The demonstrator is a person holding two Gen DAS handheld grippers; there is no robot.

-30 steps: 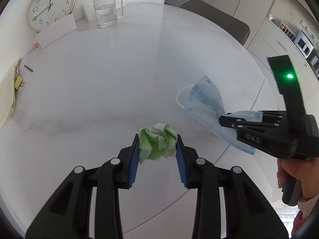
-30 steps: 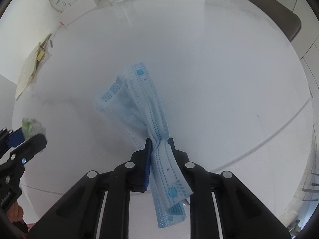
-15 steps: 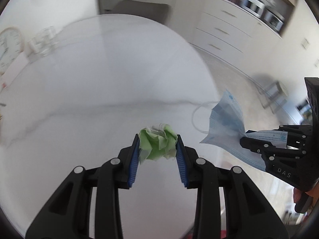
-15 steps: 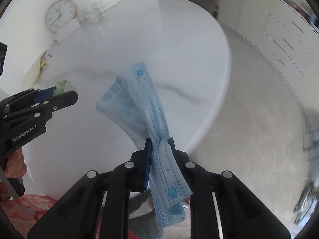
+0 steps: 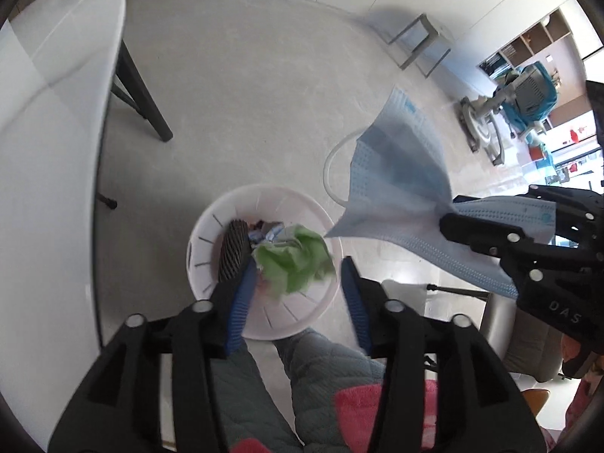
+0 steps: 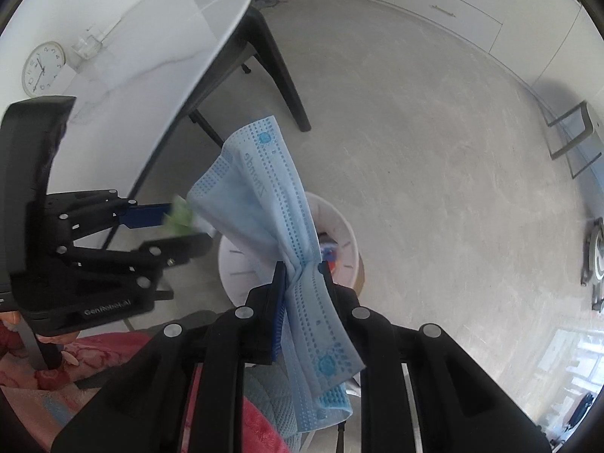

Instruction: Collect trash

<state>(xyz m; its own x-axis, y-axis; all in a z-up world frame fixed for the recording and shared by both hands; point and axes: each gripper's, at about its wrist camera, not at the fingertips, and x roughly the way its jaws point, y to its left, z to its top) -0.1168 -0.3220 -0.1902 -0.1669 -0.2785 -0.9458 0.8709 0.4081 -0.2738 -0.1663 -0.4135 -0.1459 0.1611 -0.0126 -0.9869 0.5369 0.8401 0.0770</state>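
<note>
My left gripper point(image 5: 296, 287) is open above a white trash bin point(image 5: 211, 222) on the floor. A crumpled green paper wad point(image 5: 298, 256) sits loose between its blue pads, blurred, over the bin's opening. My right gripper point(image 6: 302, 275) is shut on a blue face mask point(image 6: 264, 192), held in the air above the same bin point(image 6: 347, 234). The mask point(image 5: 396, 173) and right gripper point(image 5: 528, 241) show at the right of the left wrist view. The left gripper point(image 6: 181, 226) with the green wad point(image 6: 181, 219) shows at the left of the right wrist view.
The bin holds several scraps and a dark ridged object point(image 5: 234, 249). The white round table point(image 5: 49, 113) with black legs point(image 5: 143, 94) stands to the left. My knees in grey quilted trousers point(image 5: 313, 385) are below the bin. A clock point(image 6: 41, 68) leans on the table.
Both grippers swung off the table to above the floor bin. The left jaws opened and the green wad came loose. The right gripper still holds the mask.
</note>
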